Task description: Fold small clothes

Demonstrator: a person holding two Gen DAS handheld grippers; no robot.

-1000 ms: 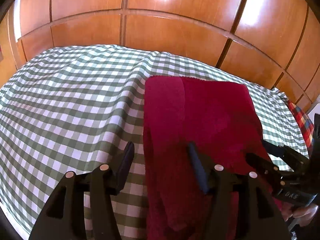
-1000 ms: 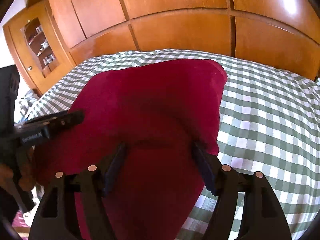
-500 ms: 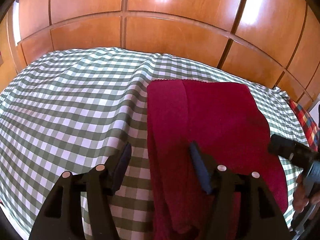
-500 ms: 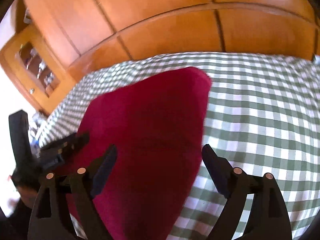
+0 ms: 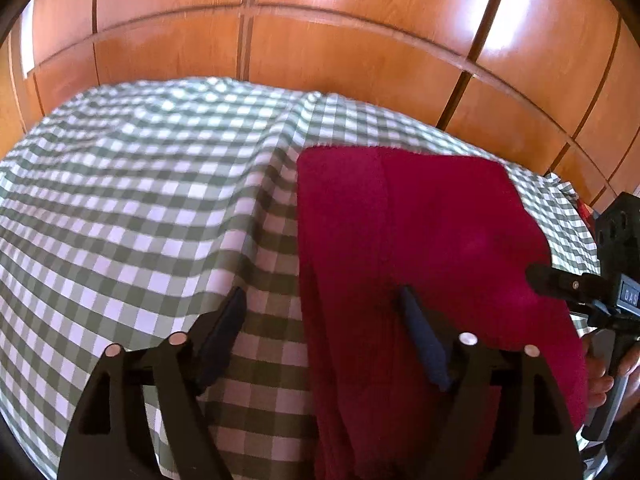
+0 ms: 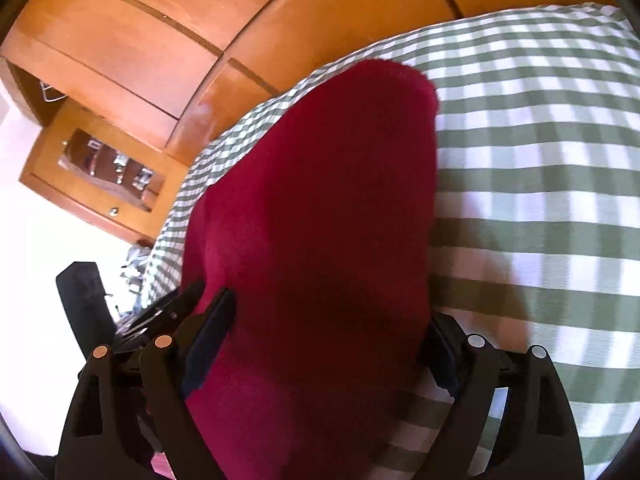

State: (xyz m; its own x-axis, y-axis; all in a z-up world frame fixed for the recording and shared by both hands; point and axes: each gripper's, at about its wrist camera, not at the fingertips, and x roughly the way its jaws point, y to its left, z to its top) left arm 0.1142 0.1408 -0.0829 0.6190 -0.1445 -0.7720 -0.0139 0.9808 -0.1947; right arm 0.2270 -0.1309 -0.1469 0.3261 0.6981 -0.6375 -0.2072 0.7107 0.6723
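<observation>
The red garment (image 5: 420, 248) lies folded on the checked cloth (image 5: 140, 208); over its near edge hover both tongs — left gripper (image 5: 320, 340) and right gripper (image 6: 320, 344) — released, grasping nothing.

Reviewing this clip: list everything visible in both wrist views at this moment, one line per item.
Red cloth: one, dark red, lying on the checked cover, near end draped over the front edge.
Checked cover: one, green and white, spread over the whole surface.
Wood panelling: orange-brown, behind the surface.
Wooden cabinet: one, glass-fronted, small items inside, at the left in the right wrist view.
Plaid fabric: a red scrap at the far right edge.
Left hand-held gripper: black, open, straddling the cloth's left edge.
Right hand-held gripper: black, open, over the cloth.
</observation>
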